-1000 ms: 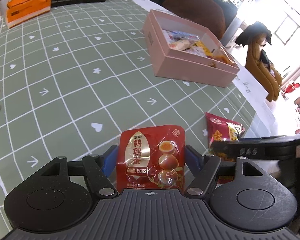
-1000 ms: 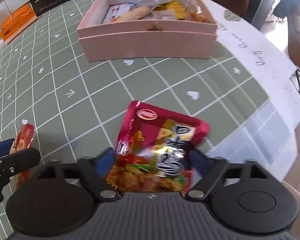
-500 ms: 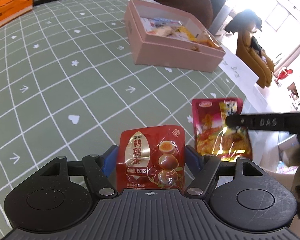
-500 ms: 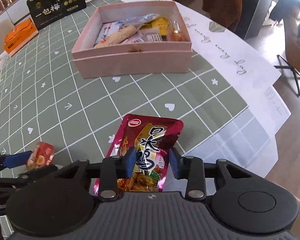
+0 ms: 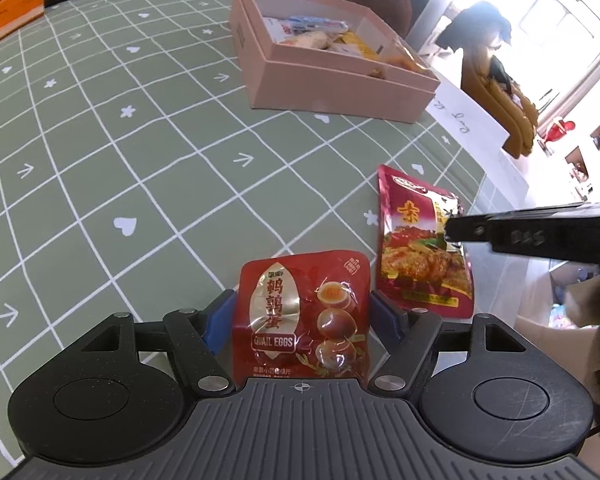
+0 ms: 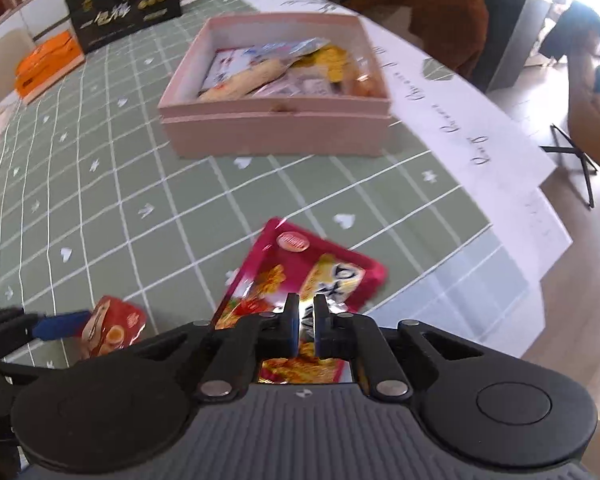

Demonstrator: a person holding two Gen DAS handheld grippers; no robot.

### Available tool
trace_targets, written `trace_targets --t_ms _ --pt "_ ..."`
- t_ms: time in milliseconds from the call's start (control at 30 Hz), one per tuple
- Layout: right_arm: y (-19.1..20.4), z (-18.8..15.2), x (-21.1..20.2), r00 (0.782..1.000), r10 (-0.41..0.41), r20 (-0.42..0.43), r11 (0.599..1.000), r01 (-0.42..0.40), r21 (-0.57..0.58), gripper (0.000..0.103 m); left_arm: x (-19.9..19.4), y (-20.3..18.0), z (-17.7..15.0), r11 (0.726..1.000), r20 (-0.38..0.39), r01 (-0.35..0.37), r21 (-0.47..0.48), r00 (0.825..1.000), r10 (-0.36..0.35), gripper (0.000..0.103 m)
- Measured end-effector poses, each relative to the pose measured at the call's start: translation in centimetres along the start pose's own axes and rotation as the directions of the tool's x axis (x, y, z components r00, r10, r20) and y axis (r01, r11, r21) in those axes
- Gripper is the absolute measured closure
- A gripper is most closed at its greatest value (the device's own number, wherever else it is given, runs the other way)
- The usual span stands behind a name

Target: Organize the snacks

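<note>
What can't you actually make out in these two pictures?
- Quail egg packet: its bottom edge is hidden behind the left hand-held gripper body, left wrist view.
- Pink snack pouch: print blurred, lower part covered by the right hand-held gripper, right wrist view.
- Pink box: contents overlap, too small to name.

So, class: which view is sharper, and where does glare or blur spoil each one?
Left wrist view: sharper, quail egg packet print readable, window area at right washed out. Right wrist view: motion blur smears the pink box and red snack packet.
</note>
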State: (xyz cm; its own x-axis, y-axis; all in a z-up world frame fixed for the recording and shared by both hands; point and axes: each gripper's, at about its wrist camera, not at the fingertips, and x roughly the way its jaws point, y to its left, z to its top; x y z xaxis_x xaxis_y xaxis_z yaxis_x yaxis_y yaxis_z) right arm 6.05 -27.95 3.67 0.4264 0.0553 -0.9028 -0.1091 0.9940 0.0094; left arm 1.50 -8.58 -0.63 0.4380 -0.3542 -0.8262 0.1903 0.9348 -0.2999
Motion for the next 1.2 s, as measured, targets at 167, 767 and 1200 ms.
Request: trace_targets --t_ms 167,767,1200 --pt "-0.7 -0.2 1.6 1.000 0.003 -0.010 0.999 -0.003 0.034 0.059 0.1 -0.1 0.1 1.000 0.003 -0.011 0.006 1.000 0.011 0.026" --pt "-0.5 -1.0 5.1 0.996 -0.016 0.083 0.998 0.010 0.067 0.000 -0.2 0.4 0.1 0.998 0.018 -0.054 -0.019 0.998 0.054 0.026" --pt "0.0 -0.8 4.9 0.997 0.004 0.083 1.000 -0.006 0.028 0.008 -0.3 0.4 0.0 0.998 0.021 -0.053 -0.016 0.998 0.053 0.026"
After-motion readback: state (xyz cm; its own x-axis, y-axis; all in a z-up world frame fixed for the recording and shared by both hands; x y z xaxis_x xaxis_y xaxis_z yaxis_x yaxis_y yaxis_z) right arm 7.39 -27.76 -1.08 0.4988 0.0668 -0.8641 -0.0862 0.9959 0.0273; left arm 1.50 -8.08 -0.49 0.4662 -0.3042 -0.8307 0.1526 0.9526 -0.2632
